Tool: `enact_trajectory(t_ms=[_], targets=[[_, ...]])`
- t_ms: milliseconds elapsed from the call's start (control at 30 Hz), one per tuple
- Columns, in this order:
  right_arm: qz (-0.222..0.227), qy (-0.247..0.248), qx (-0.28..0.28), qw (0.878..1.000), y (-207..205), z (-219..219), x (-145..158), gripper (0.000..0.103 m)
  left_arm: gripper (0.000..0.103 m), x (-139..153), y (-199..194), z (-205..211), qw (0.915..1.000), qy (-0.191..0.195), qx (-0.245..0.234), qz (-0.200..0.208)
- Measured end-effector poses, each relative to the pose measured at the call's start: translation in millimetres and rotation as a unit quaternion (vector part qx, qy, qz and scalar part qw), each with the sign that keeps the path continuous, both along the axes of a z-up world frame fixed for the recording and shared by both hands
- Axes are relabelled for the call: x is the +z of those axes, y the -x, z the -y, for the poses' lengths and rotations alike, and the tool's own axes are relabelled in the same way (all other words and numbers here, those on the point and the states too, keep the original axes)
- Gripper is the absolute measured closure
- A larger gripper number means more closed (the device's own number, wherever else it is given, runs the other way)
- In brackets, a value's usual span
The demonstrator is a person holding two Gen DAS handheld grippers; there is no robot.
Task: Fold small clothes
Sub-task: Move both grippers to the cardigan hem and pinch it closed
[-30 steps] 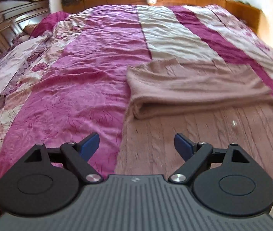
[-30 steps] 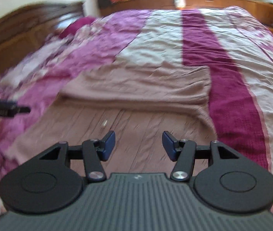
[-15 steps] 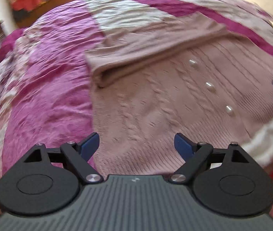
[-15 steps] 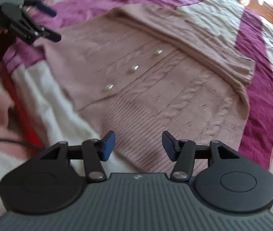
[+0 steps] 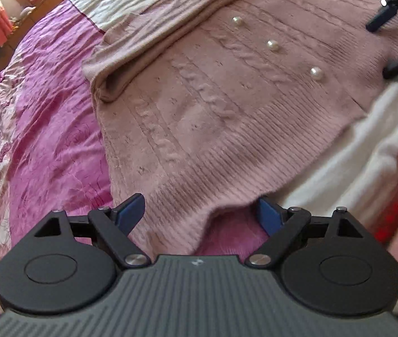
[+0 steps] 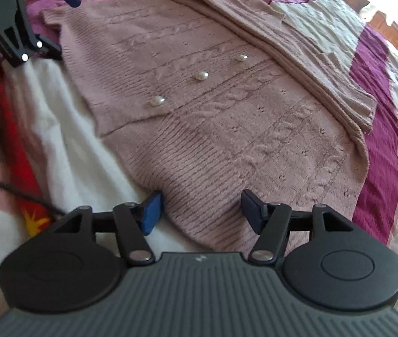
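Both grippers lowered over one sweater (image 5: 213,118), three pearls.

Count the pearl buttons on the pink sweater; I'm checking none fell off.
3, in a diagonal row on the pink sweater: pearl buttons at. Folded sleeves may hide more.

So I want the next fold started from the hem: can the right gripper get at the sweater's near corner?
Probably yes: the right gripper is open with the sweater corner lying flat between its jaws, nothing covering it.
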State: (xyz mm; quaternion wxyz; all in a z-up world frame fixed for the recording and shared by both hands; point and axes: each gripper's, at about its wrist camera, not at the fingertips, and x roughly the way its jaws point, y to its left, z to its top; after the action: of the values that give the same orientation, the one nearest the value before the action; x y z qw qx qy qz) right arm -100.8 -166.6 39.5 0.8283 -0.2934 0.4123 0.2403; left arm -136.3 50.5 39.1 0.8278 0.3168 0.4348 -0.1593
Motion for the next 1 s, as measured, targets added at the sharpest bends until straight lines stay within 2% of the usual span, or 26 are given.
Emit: enact_trajectory(t_ms=[133, 233, 367, 467, 500, 567, 600, 633, 667, 700, 733, 767, 833, 867, 1000], targets=[[0.009, 0.001, -0.004, 1.0, -2, -3, -7, 0.038, 0.013, -14, -12, 6, 0.9996, -0.025, -0.001, 0.01], [0.006, 0.007, -0.001, 1.0, 2, -1, -5, 0.038, 0.013, -20, -17, 6, 0.9997, -0.021, 0.009, 0.005], [0.008, 0.027, 0.003, 1.0, 0, 3, -2, 0.037, 0.013, -21, -15, 5, 0.9997, -0.014, 0.0, 0.019], [0.02, 0.025, -0.006, 0.999, -6, -2, -8, 0.037, 0.015, -25, -23, 7, 0.9995, 0.002, 0.017, 0.026], [0.024, 0.022, -0.011, 0.999, -8, -3, -10, 0.037, 0.018, -26, -26, 6, 0.9996, 0.011, 0.021, 0.018], [0.031, 0.017, -0.017, 0.999, -11, -5, -15, 0.038, 0.032, -29, -31, 4, 0.9986, 0.044, 0.028, -0.008], [0.032, 0.017, -0.019, 0.999, -12, -6, -18, 0.038, 0.034, -29, -31, 3, 0.9979, 0.055, 0.032, -0.012], [0.036, 0.016, -0.022, 0.999, -12, -5, -22, 0.038, 0.04, -30, -31, 2, 0.9976, 0.061, 0.031, -0.01], [0.039, 0.013, -0.026, 0.999, -11, -5, -25, 0.039, 0.051, -29, -30, 3, 0.9975, 0.064, 0.028, -0.007], [0.042, 0.008, -0.03, 0.999, -10, -5, -26, 0.041, 0.056, -28, -28, 3, 0.9972, 0.069, 0.028, -0.005], [0.046, 0.003, -0.032, 0.998, -9, -5, -25, 0.053, 0.067, -26, -26, 4, 0.9969, 0.074, 0.028, -0.002], [0.05, -0.004, -0.033, 0.998, -7, -5, -23, 0.069, 0.073, -25, -24, 5, 0.9965, 0.078, 0.03, 0.002], [0.07, -0.006, -0.041, 0.997, -3, -6, -19, 0.085, 0.082, -21, -22, 6, 0.9955, 0.087, 0.035, 0.011], [0.078, -0.007, -0.042, 0.996, -2, -6, -17, 0.088, 0.086, -18, -22, 6, 0.9946, 0.095, 0.04, 0.015], [0.092, -0.035, -0.059, 0.993, 2, 0, -2, 0.091, 0.089, 0, -17, 4, 0.9907, 0.119, 0.056, 0.037]])
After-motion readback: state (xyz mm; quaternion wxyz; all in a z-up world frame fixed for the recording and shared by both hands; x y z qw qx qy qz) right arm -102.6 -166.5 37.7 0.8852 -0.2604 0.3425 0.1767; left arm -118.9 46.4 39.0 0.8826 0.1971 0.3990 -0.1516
